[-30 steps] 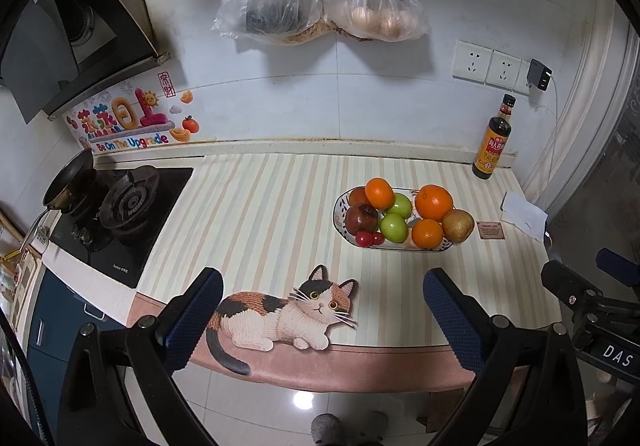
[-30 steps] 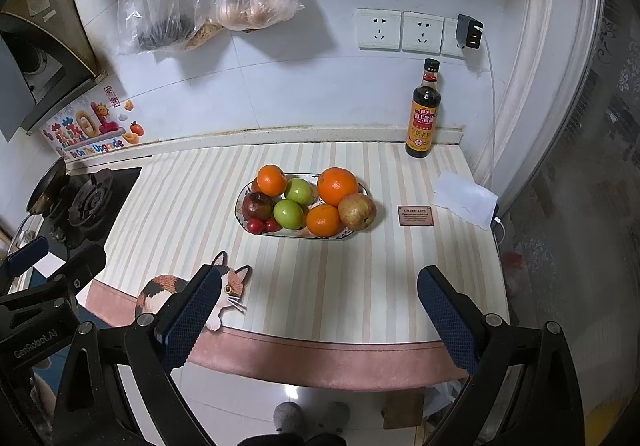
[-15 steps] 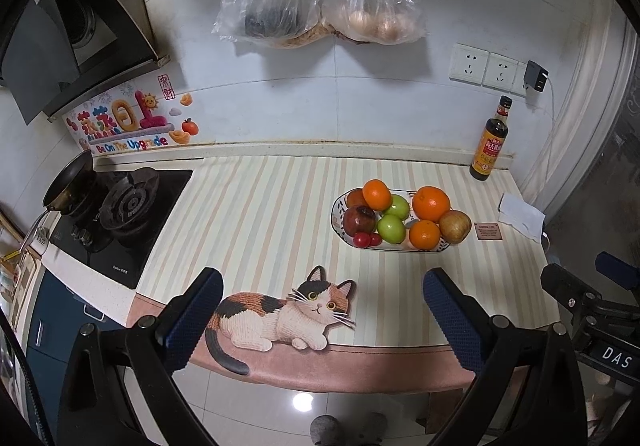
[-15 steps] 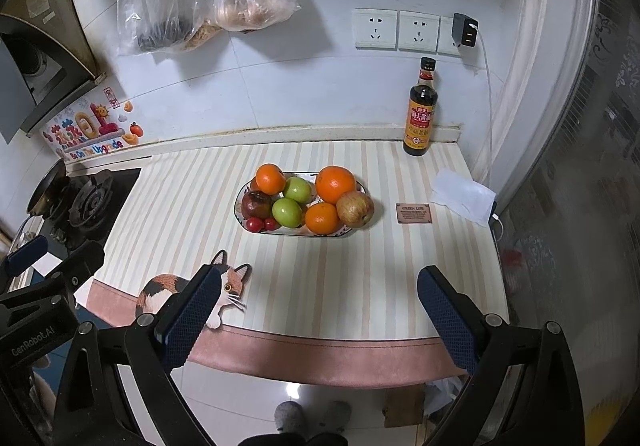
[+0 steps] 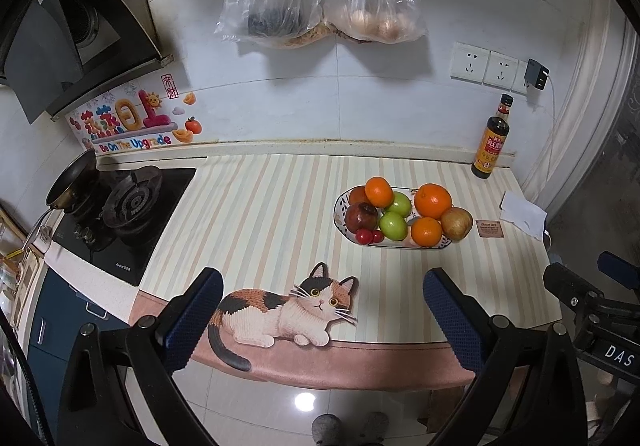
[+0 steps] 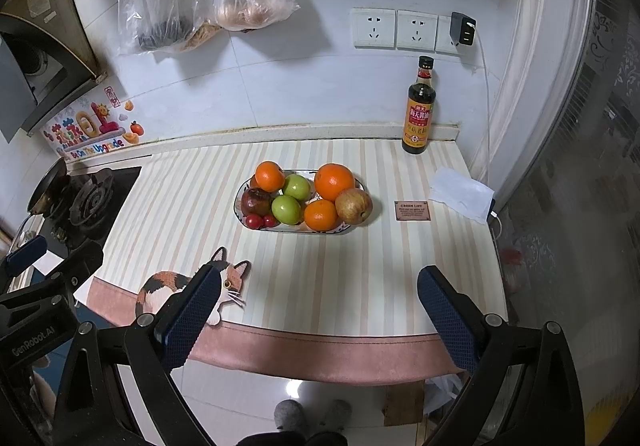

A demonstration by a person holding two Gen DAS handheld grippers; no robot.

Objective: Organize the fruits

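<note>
An oval patterned plate (image 5: 341, 222) (image 6: 239, 214) on the striped counter holds three oranges (image 5: 432, 200) (image 6: 334, 181), two green apples (image 5: 393, 226) (image 6: 286, 209), a dark red apple (image 5: 361, 216) (image 6: 256, 201), a brownish apple (image 5: 456, 223) (image 6: 353, 205) and two cherry tomatoes (image 5: 364, 236) (image 6: 254, 221). My left gripper (image 5: 322, 304) is open and empty, held off the counter's front edge, well short of the plate. My right gripper (image 6: 318, 300) is open and empty, also in front of the counter edge.
A soy sauce bottle (image 5: 491, 143) (image 6: 419, 109) stands at the back wall. A small brown card (image 6: 412, 210) and a white tissue (image 6: 462, 193) lie right of the plate. A gas stove (image 5: 124, 211) with a pan sits at left. Plastic bags (image 5: 320, 1) hang on the wall.
Both grippers have drifted slightly back and up from the counter, so the plate looks a little smaller. Jaws stay open. Nothing on the counter has moved.
</note>
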